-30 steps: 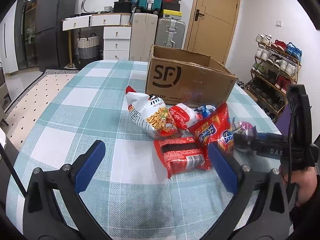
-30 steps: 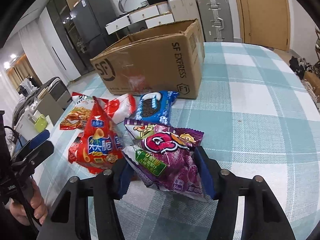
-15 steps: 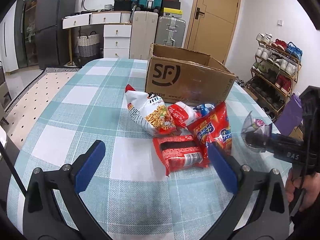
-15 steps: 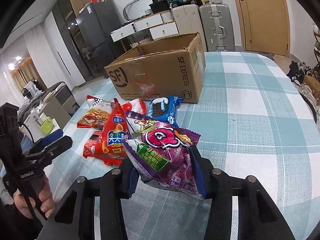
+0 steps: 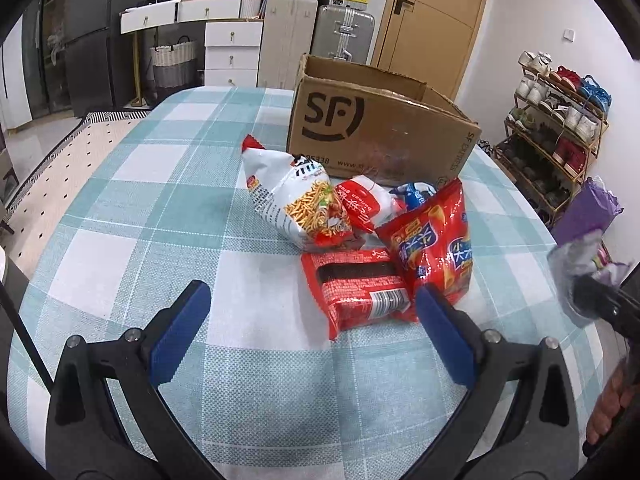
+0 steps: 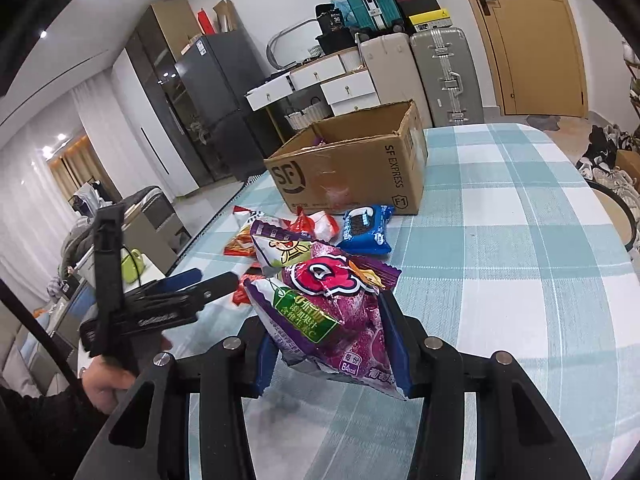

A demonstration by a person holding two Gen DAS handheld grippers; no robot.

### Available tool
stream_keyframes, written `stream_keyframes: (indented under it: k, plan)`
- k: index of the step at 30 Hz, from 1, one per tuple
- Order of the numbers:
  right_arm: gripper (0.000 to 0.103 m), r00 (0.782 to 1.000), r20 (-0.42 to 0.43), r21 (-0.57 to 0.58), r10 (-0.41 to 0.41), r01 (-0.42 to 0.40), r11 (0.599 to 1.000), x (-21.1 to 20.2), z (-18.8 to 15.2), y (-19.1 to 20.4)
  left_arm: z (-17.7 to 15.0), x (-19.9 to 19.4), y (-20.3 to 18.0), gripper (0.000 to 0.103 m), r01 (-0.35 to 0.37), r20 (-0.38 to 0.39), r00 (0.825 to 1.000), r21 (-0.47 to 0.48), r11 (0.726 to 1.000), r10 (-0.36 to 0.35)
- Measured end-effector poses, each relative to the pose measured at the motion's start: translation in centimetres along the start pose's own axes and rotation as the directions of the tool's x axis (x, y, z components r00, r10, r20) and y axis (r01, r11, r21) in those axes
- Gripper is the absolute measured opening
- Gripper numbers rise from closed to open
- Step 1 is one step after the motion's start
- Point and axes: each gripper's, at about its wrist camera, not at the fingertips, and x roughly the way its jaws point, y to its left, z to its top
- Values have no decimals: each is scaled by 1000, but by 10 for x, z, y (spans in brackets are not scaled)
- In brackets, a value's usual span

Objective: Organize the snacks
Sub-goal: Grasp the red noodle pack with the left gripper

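My right gripper [image 6: 328, 344] is shut on a purple snack bag [image 6: 332, 312] and holds it above the table; the bag also shows at the right edge of the left wrist view [image 5: 580, 264]. My left gripper [image 5: 312, 332] is open and empty, low over the table in front of the snack pile. The pile holds a white noodle-snack bag [image 5: 296, 200], a red chip bag [image 5: 432, 240], a flat red packet [image 5: 360, 288] and a blue cookie pack [image 6: 366, 230]. An open SF cardboard box [image 5: 376, 136] stands behind the pile.
The table has a teal and white checked cloth [image 5: 140, 208]. A shoe rack [image 5: 556, 128] stands to the right of the table. Suitcases [image 6: 440, 68], white drawers and a dark fridge line the back wall.
My right gripper has lifted the purple snack bag up off the table and away from the pile. My left gripper has barely moved.
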Motion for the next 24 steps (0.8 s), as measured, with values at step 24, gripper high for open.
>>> stream_keyframes:
  k: [24]
  plan:
    - [47, 1000, 17, 31, -24, 23, 999, -43, -29, -5, 21, 71, -31, 101, 48, -142, 989, -15, 999, -49]
